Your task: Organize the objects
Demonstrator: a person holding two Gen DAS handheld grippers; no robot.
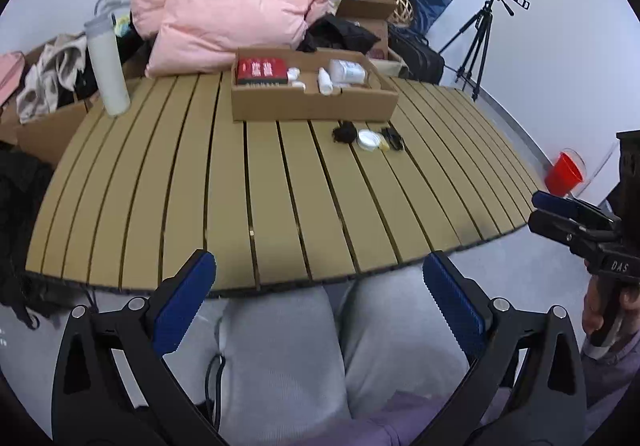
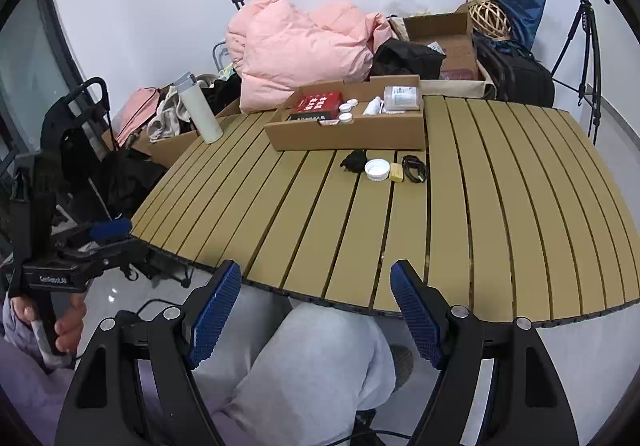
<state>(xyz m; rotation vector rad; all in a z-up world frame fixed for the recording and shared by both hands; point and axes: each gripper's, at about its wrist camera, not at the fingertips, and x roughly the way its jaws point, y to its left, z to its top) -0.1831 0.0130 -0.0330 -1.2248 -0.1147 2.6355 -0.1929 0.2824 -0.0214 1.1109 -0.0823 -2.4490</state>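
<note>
So left wrist view: left tongs [image 1: 320, 302] gape empty; loose bits, white lid [image 1: 368, 139] included, sit at twelve o'clock before the cardboard tray [image 1: 312, 108]. Right wrist view: right tongs [image 2: 316, 310] also apart, empty; I'd approach the lid [image 2: 377, 169] low, slowly.

The near half of the slatted surface [image 2: 320, 230] lies bare from its front edge up to a short row of small things: a black clump [image 2: 354, 162], a white lid [image 2: 377, 169], a yellow block [image 2: 396, 172] and a coiled black cable [image 2: 415, 168], touching or nearly so. Just behind them the cardboard tray [image 2: 352, 134] stands as a low wall. To the tray's left a tall white bottle [image 2: 200, 114] stands at the far edge, with open slats between. The surface's right side is clear. A pink quilt [image 2: 300, 50] and boxes crowd the far side.
</note>
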